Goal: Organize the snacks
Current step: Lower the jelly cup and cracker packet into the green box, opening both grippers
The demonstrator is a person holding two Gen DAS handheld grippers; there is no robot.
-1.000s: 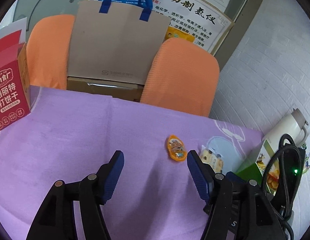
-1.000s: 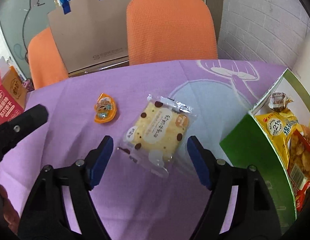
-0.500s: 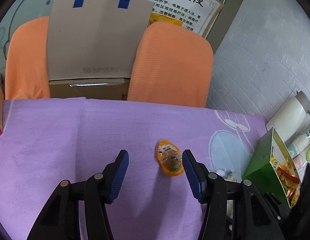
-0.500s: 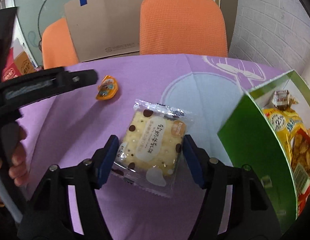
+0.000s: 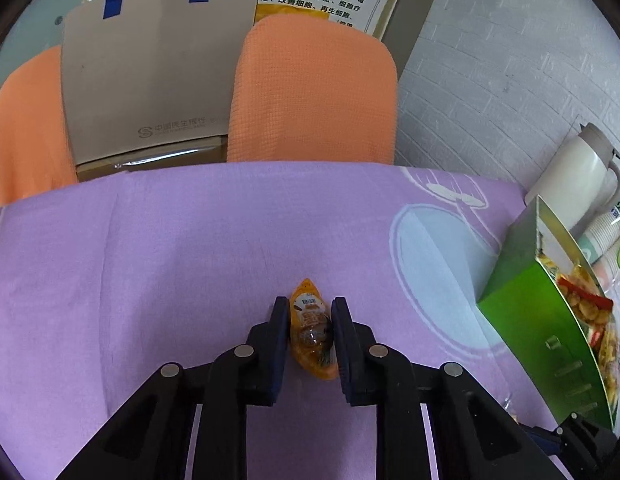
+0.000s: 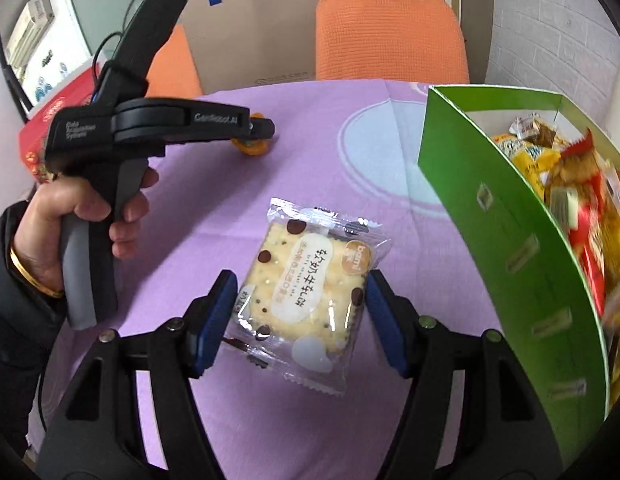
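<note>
- Left gripper: jaws pinching orange jelly pack on purple cloth, left of green box.
- Right gripper: jaws spread, straddling cracker pack, just left of green box; contact w/ pads unclear.

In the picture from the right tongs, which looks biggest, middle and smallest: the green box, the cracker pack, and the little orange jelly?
1. green box, biggest, though it is near the camera.
2. cracker pack, middle.
3. orange jelly, smallest; it is farther away and partly hidden by the left tongs.
</note>
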